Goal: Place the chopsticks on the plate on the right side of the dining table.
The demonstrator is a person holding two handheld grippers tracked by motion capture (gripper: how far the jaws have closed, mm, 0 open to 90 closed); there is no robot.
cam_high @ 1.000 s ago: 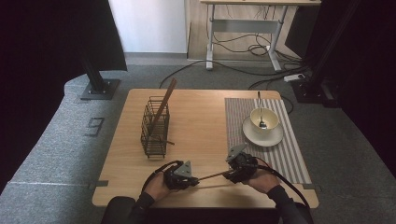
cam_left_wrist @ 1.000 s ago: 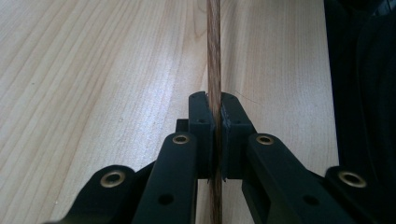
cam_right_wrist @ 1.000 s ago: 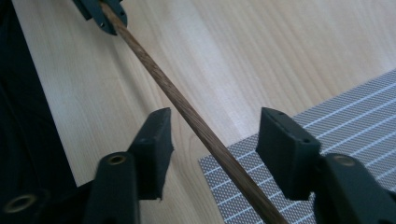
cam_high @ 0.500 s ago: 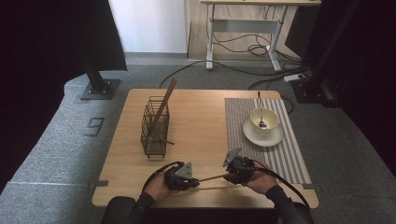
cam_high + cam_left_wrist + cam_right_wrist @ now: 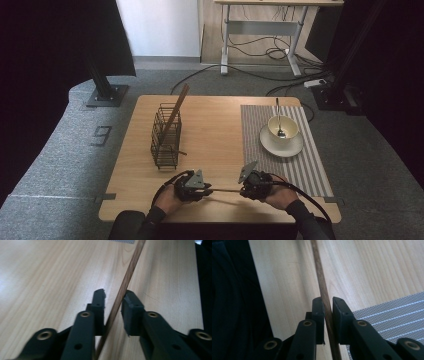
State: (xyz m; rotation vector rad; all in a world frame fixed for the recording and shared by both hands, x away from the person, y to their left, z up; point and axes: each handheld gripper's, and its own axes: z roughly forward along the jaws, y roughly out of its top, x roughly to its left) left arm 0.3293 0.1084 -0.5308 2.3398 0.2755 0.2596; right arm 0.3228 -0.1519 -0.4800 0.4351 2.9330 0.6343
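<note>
One thin wooden stick [image 5: 225,190] spans level between two grippers near the table's [image 5: 215,125] front edge: the right gripper [image 5: 327,302] has just clamped it, while the left gripper [image 5: 113,296] has just loosened, jaws slack around it.

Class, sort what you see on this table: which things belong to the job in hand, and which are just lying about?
In the job: thin brown wooden stick, left gripper, right gripper.

Lying about: black wire basket, cream bowl on white saucer, grey striped placemat.
</note>
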